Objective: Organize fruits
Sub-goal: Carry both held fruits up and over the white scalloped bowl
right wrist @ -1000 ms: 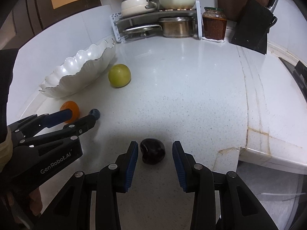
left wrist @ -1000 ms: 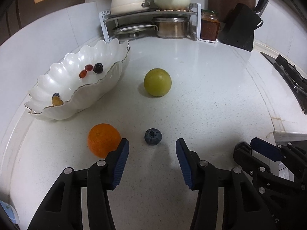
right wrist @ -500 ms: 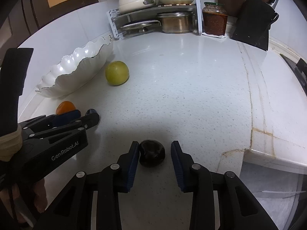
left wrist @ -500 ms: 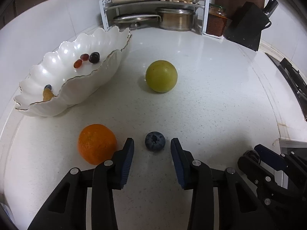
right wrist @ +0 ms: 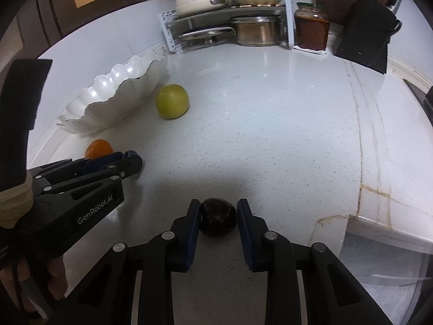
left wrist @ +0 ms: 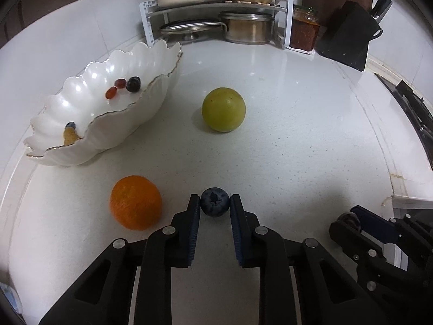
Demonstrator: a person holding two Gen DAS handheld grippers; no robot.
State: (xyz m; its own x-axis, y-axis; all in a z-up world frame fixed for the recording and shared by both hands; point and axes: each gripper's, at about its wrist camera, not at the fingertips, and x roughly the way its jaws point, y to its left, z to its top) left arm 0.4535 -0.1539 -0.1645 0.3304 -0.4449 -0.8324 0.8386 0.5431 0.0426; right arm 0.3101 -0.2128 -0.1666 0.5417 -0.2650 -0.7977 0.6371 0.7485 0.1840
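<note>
My left gripper (left wrist: 215, 205) is shut on a blueberry (left wrist: 214, 201) on the white counter. An orange (left wrist: 135, 201) lies just left of it, and a green round fruit (left wrist: 223, 112) lies further ahead. A white scalloped bowl (left wrist: 130, 119) at the left holds a few small fruits. My right gripper (right wrist: 218, 215) is shut on a dark plum (right wrist: 217, 216) low on the counter. In the right wrist view the left gripper (right wrist: 130, 162) shows at the left, in front of the orange (right wrist: 98, 147), with the green fruit (right wrist: 171, 104) and the bowl (right wrist: 116, 105) beyond.
A metal rack (left wrist: 216, 2) with pots and a kettle stands at the back. A jar (left wrist: 304, 31) and a black knife block (left wrist: 349, 36) stand at the back right. The counter edge (right wrist: 379, 230) drops off at the right.
Both grippers have closed: the left pads now press the blueberry, the right pads now touch the plum. Both moved slightly forward.
</note>
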